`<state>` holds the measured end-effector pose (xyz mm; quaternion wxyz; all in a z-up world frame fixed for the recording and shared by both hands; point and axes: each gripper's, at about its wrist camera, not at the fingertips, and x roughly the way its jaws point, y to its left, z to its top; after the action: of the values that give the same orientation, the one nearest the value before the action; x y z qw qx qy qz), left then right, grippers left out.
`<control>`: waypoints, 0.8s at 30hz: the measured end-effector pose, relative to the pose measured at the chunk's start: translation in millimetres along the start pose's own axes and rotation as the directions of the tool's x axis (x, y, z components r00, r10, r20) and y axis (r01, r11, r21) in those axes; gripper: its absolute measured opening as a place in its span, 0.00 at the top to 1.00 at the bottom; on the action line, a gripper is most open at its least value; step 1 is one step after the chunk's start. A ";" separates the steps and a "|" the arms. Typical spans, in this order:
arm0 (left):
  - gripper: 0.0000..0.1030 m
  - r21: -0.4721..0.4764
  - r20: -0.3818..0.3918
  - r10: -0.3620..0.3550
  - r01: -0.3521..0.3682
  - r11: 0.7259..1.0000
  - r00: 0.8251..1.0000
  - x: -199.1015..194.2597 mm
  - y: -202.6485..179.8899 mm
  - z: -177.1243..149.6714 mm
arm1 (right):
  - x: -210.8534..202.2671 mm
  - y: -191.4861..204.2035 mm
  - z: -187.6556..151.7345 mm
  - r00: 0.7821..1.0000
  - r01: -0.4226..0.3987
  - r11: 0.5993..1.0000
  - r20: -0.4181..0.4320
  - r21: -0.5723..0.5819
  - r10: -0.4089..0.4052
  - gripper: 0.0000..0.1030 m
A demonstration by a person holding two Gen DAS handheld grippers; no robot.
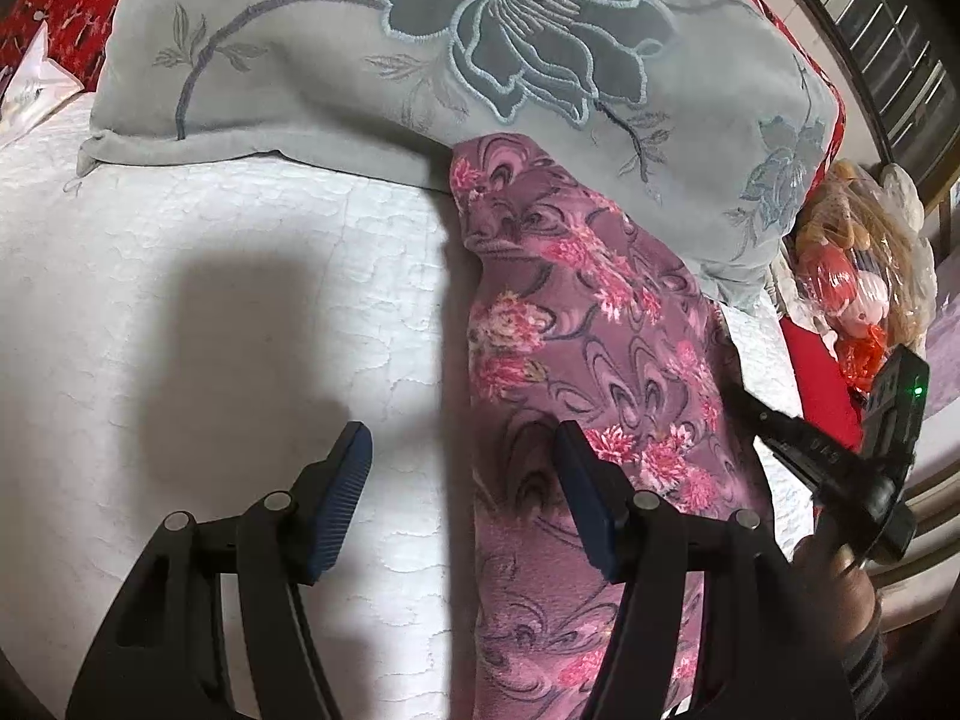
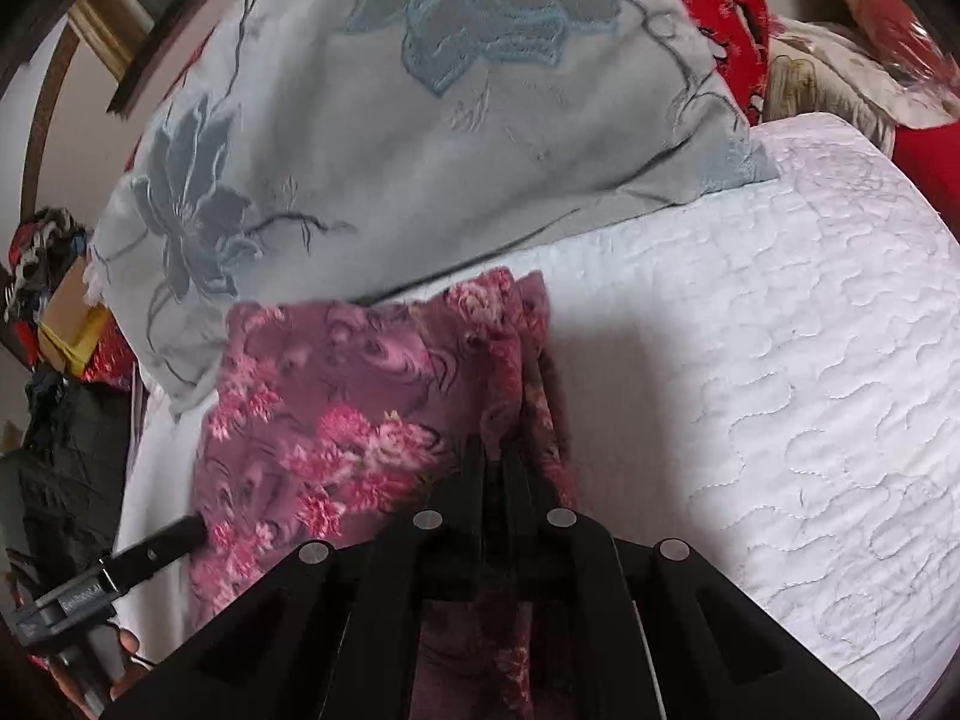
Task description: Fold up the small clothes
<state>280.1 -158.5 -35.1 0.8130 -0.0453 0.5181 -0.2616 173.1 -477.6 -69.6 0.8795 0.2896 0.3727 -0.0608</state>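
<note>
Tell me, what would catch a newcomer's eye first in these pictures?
Probably the purple garment with pink flowers, lying in a long strip on the white quilted bedcover. Behind it leans a big grey pillow embroidered with a blue flower. The right gripper is pinched shut on a bunched edge of the garment, while the left gripper stands open at its other edge.
</note>
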 end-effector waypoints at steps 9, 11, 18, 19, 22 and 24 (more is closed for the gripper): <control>0.39 -0.098 0.001 -0.066 0.066 0.993 0.998 7.3 18.7 0.5 | 14.8 6.4 22.9 0.998 -0.059 0.997 0.008 0.057 0.059 0.92; 0.39 -0.085 0.012 -0.055 0.056 0.995 0.998 9.0 15.2 -0.4 | 9.4 13.8 27.0 0.996 -0.057 0.998 0.066 0.017 0.056 0.96; 0.39 -0.075 -0.005 -0.059 0.059 0.995 0.998 11.7 11.3 -1.1 | 22.0 -0.3 30.2 1.000 0.007 0.999 -0.005 0.038 -0.007 0.91; 0.39 -0.079 -0.010 -0.068 0.067 0.995 0.998 10.8 12.4 -0.5 | 16.2 -0.1 30.2 1.000 0.006 0.999 0.003 0.038 -0.006 0.87; 0.39 -0.104 -0.033 -0.123 0.119 0.987 0.992 7.7 17.4 0.2 | -6.6 -12.2 25.1 1.000 -0.020 0.997 0.007 0.070 0.019 0.58; 0.39 -0.114 -0.061 -0.151 0.144 0.983 0.987 9.2 16.4 -0.9 | -17.7 -28.8 14.9 0.997 -0.077 0.990 0.004 0.115 0.077 0.46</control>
<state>288.6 -148.5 -48.7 0.7691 -0.1187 0.5550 -0.2938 160.4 -511.6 -62.5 0.8629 0.3540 0.3575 -0.0479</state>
